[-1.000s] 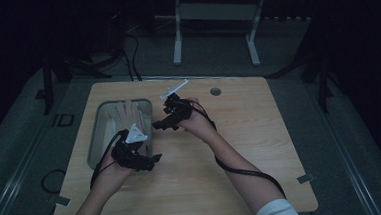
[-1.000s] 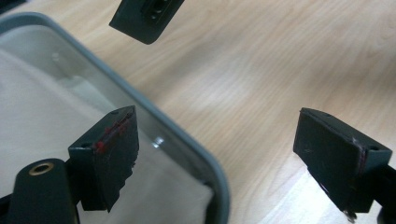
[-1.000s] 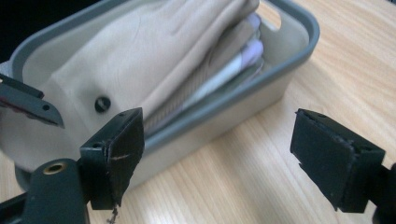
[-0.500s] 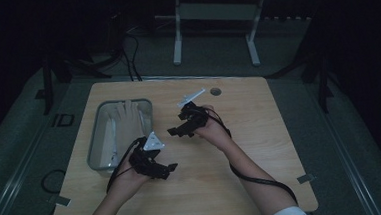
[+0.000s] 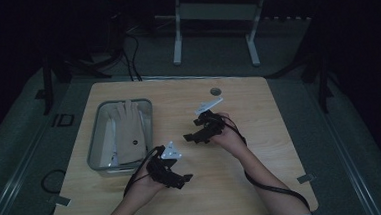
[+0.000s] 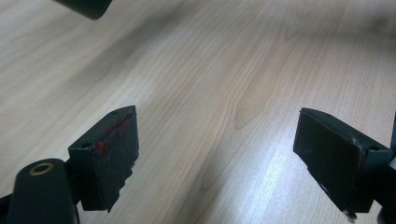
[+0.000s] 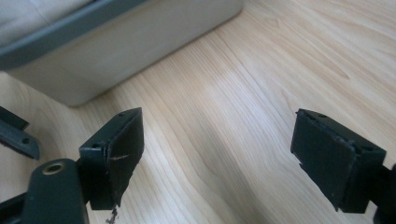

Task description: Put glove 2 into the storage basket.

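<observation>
Jaws stand wide and empty on both the left gripper (image 5: 182,178) and right gripper (image 5: 190,136) above the wooden table (image 5: 281,147), just right of the grey tray (image 5: 95,152) holding the beige glove (image 5: 130,131).

The high view looks forward and down from above my side, taking in the whole surface (image 5: 261,148), my forearms and the dark floor beyond. The camera on my left hand-held gripper (image 6: 219,158) sits close over the bare wood, looking along its two jaws. The one on my right hand-held gripper (image 7: 217,158) is just as near and faces the wall of the grey tray (image 7: 140,42), which the high view shares at its left (image 5: 93,148).
</observation>
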A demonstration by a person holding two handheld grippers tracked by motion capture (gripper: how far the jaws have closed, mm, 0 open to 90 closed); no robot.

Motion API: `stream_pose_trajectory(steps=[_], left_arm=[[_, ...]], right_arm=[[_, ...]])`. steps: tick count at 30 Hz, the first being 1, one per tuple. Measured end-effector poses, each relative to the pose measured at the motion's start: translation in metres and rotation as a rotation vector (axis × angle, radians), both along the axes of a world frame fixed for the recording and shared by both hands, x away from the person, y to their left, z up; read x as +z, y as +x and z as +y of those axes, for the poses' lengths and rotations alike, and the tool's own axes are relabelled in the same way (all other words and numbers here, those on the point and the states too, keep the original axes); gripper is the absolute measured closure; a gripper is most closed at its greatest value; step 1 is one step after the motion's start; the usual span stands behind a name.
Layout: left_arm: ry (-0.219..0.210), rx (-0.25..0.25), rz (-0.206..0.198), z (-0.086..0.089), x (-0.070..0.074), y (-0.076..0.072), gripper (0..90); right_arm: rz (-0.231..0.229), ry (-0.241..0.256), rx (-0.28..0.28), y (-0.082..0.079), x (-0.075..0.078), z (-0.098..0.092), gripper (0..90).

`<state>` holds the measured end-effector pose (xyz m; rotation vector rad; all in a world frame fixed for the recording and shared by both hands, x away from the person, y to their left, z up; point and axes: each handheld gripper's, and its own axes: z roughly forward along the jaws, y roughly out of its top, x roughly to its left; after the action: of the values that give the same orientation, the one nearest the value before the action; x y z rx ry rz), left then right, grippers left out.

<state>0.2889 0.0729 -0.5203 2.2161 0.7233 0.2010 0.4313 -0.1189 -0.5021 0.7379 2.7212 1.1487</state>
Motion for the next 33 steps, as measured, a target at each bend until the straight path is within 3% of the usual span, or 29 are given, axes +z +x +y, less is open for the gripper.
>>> stream_pose_trajectory(steps=[5,9,15,33], left_arm=[[-0.007,-0.023,0.014,-0.009,-0.01,0.001,14.6],[-0.06,-0.014,0.016,-0.015,-0.017,0.002,14.6],[-0.03,-0.053,0.022,-0.025,-0.027,0.003,14.6],[-0.019,-0.136,0.024,-0.046,-0.039,0.001,14.6]], right_arm=[[-0.008,0.01,-0.004,-0.004,-0.008,-0.012,16.9],[0.007,0.006,-0.019,-0.006,-0.017,-0.021,16.3],[0.001,0.025,-0.014,-0.012,-0.025,-0.036,15.1],[-0.029,0.046,-0.04,-0.036,-0.044,-0.087,14.1]])
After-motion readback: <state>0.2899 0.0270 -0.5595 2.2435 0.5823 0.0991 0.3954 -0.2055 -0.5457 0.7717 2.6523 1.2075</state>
